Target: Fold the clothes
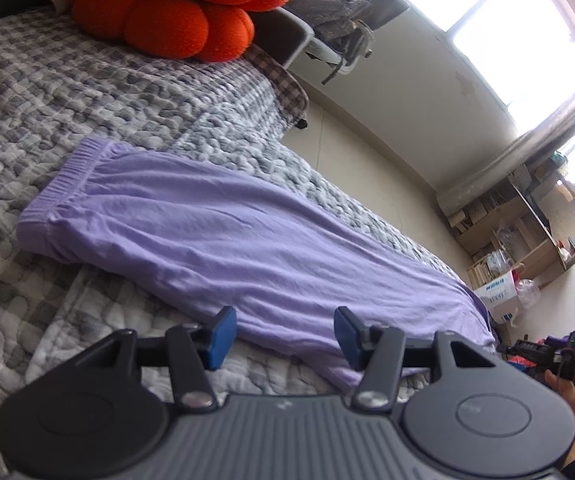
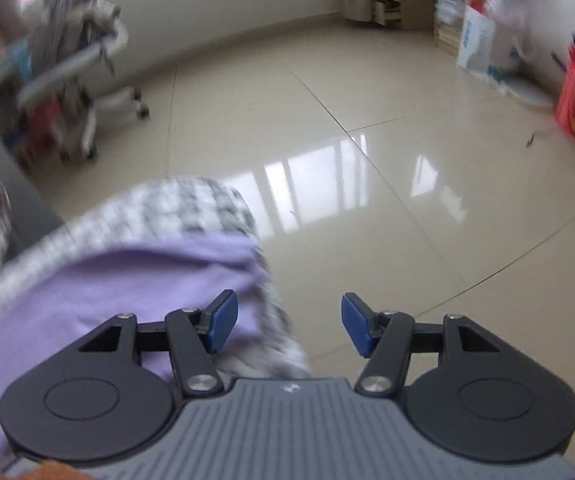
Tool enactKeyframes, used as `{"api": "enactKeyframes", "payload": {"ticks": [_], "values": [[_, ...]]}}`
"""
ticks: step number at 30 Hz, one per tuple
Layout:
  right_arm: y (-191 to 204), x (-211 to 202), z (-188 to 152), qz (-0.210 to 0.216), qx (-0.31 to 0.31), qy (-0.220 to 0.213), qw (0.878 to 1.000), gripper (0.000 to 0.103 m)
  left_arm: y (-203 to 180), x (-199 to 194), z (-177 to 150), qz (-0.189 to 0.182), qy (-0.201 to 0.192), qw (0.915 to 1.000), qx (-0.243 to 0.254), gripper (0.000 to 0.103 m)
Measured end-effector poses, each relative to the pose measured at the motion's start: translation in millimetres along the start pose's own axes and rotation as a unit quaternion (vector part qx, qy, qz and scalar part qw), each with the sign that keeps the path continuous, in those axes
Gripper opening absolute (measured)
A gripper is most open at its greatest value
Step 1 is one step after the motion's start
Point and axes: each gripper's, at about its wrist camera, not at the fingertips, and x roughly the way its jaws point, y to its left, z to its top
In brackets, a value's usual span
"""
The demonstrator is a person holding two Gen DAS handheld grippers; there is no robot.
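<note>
Lilac trousers (image 1: 223,236) laid long on quilted bed (image 1: 67,92), apparently halved lengthwise, crosswise folds lacking. Left hand-held gripper (image 1: 281,336) and right hand-held gripper (image 2: 289,328): spread apart, holding nothing.

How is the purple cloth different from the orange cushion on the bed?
The purple cloth lies flat and spread out, while the orange cushion is puffy, made of round lumps. The cloth is smooth and thin with a ribbed band at one end; the cushion looks fuzzy and knitted. The cloth lies just ahead of the open left gripper; the cushion sits far back. Both rest on the grey checked quilt.
</note>
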Motion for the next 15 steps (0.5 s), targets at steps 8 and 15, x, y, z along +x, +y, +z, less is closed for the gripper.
{"api": "enactKeyframes", "payload": {"ticks": [8,15], "values": [[10,15,0,0.022,-0.011,-0.017,1.000,0.061,-7,9,-4,0.013,0.005,0.9998,0.018,0.057],[17,32,3,0.057,-0.001,-0.026,0.998,0.060,-4,10,-4,0.018,0.003,0.9997,0.017,0.057]]}}
